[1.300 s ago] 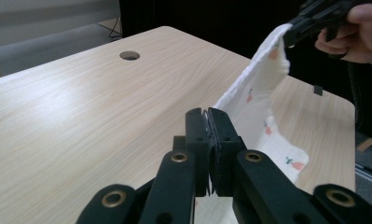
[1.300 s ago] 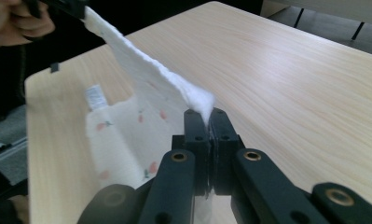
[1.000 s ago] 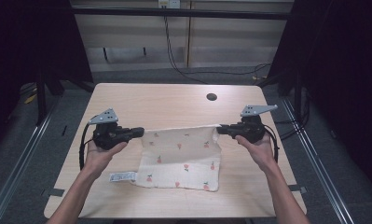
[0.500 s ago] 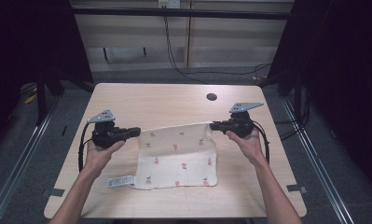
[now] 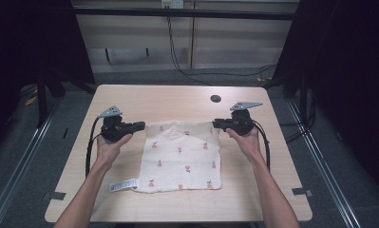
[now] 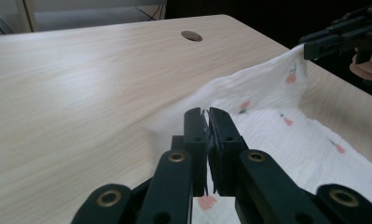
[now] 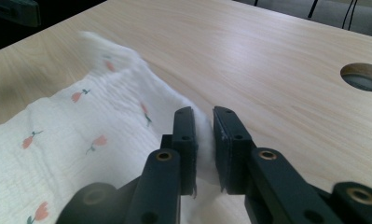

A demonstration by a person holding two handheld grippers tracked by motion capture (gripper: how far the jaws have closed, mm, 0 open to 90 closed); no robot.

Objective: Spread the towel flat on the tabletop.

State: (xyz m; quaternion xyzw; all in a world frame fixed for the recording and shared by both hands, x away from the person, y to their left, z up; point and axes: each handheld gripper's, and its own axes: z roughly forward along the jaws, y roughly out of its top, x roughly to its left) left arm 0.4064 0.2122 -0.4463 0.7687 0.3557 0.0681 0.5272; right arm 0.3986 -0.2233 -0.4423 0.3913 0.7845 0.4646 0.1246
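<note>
My worktop [image 5: 130, 102] is pale wood with a round cable hole [image 5: 215, 99] near its far edge; dark floor, rails and trailing cables lie beyond. The cloth [image 5: 182, 159] (white, with small red flowers) lies nearer me than that hole. My left gripper [image 5: 140, 126] pinches its far left corner almost closed; my right gripper's [image 5: 216, 124] jaws have just been opening, narrowly parted, cloth between them.

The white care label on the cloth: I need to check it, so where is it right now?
In the high view the care label lies flat on the table at the cloth's near left corner, beside the person's left forearm.
</note>
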